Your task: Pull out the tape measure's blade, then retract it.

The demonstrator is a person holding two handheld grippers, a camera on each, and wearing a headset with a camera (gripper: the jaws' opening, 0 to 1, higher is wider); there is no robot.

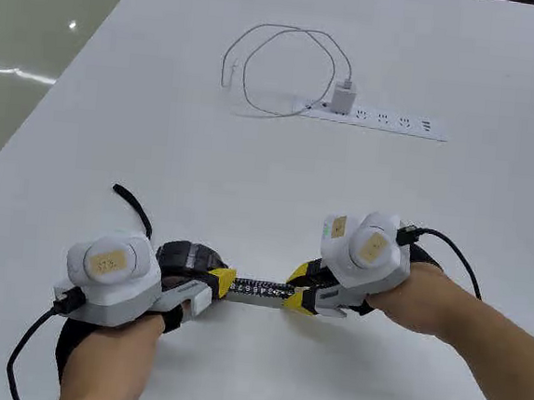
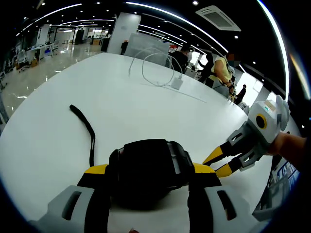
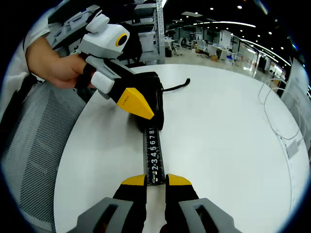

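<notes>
Surface (image 1: 252, 161): white, wide.
Power strip (image 1: 386, 120): far side, white cable (image 1: 279, 65) looped beside it.
Left gripper (image 1: 213, 284): jaws clamped around tape measure (image 1: 187, 260) (image 2: 146, 170) case.
Right gripper (image 1: 298, 298): jaws pinching blade (image 1: 257, 290) (image 3: 153, 155) end.
Tape measure: black, resting on surface, near side, well apart from power strip.
Blade: short stretch out, spanning between both grippers.
Strap (image 1: 134, 205): black, lying on surface behind case.

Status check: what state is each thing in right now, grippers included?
tape measure, held at the case
blade, out a short way, tip pinched
left gripper, shut on tape measure
right gripper, shut on blade
charger, plugged into power strip
cable, loosely looped
strap, lying slack
</notes>
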